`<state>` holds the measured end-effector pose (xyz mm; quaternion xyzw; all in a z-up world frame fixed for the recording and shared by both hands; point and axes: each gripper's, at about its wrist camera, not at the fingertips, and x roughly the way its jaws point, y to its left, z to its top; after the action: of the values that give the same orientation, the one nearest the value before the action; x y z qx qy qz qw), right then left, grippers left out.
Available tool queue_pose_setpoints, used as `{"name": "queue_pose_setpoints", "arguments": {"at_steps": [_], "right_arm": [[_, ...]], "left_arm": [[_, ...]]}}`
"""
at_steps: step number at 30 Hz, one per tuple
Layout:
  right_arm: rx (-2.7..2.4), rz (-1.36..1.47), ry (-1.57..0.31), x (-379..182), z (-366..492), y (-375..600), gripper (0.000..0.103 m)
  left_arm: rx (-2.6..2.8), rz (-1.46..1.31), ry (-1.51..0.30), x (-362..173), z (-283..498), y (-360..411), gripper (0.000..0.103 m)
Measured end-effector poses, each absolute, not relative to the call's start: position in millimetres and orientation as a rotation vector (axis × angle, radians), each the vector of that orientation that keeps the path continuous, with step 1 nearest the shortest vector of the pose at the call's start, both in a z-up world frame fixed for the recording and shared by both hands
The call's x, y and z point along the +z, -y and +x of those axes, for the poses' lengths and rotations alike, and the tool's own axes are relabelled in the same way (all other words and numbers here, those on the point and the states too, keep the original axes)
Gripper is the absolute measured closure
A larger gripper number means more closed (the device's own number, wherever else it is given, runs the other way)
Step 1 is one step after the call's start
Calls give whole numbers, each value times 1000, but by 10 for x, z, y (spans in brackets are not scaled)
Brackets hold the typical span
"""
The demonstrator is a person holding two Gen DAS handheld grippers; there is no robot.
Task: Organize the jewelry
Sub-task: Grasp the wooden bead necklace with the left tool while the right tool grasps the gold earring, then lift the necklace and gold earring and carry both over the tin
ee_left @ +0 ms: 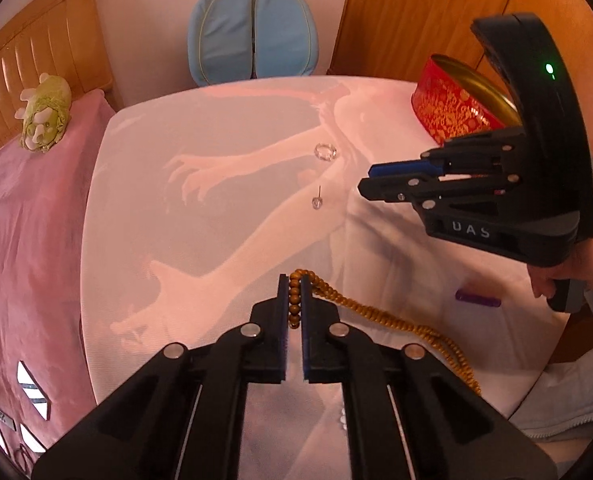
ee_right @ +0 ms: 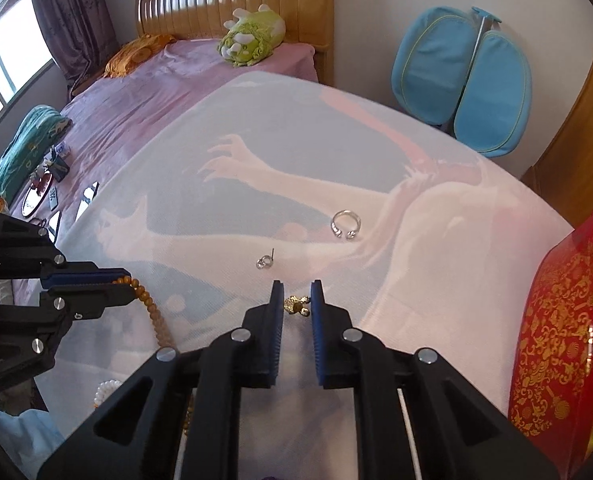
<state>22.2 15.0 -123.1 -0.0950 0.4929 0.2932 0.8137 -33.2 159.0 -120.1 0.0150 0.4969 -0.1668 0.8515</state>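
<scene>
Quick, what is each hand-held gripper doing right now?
Left hand-held gripper: shut on the wooden bead string.
Right hand-held gripper: shut on a small gold ornament.

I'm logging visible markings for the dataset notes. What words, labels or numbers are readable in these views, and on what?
"UAS": pale raised letters on the black body of the right gripper, seen from the left wrist; a first letter may be hidden.
Red oval tin with gold pattern: ornament only, no readable text.
Small cards on the pink bedspread: too blurred to read.
</scene>
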Motion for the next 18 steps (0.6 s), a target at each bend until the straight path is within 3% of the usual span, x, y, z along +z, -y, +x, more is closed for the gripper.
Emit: {"name": "queue_pose_setpoints", "arguments": {"at_steps": [18], "right_arm": [[415,34,-833,-258,-130,1382,88]], "left_arm": [[-462,80,-855,-185,-105,-875,98]]}}
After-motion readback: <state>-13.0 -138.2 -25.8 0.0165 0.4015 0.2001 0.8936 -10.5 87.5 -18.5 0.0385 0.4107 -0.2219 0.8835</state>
